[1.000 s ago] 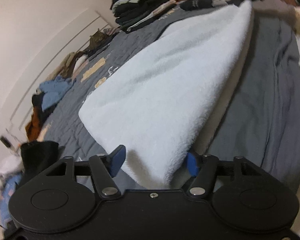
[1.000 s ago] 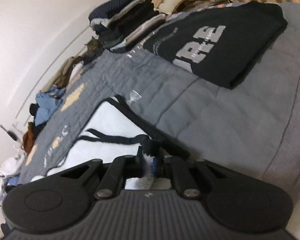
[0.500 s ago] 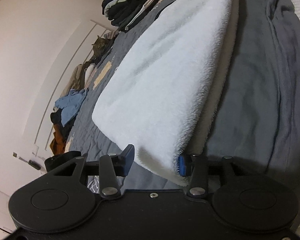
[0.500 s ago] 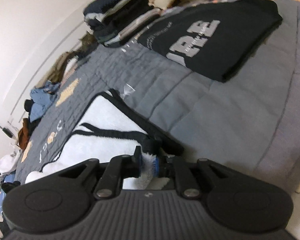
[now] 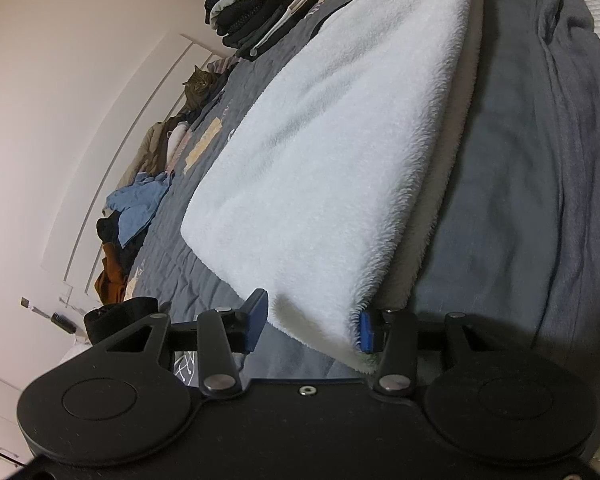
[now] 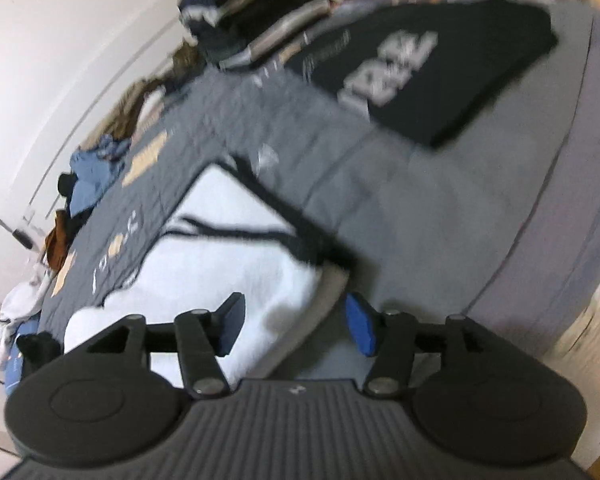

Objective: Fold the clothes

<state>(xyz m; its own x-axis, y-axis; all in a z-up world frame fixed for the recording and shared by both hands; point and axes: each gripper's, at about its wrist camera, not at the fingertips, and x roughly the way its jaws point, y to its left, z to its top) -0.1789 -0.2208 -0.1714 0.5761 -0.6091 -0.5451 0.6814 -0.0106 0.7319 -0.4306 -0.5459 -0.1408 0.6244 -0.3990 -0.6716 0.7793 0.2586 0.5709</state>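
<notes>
A white fleece garment [image 5: 340, 152] lies folded lengthwise on the grey quilt [image 5: 520, 200]. Its near corner sits between the fingers of my left gripper [image 5: 311, 326]. The right blue pad [image 5: 366, 332] touches the pile and a narrow gap shows at the left pad. In the right wrist view the same fleece [image 6: 228, 264] shows its black trim [image 6: 296, 220]. My right gripper [image 6: 296, 328] hovers over its far corner, jaws opening. The fleece edge lies below and between the pads, which do not press on it. That view is blurred.
A folded black T-shirt with white lettering [image 6: 440, 80] lies further up the bed. A stack of folded clothes [image 5: 260, 8] stands at the far end, with a cat [image 5: 198, 88] beside it. Loose clothes [image 5: 136, 208] are heaped along the wall. The bed edge [image 6: 560, 280] drops off at the right.
My right gripper, shut on the trimmed fleece corner before, has opened off it. The fleece, raised a second ago, now lies flat. My left jaws have narrowed slightly.
</notes>
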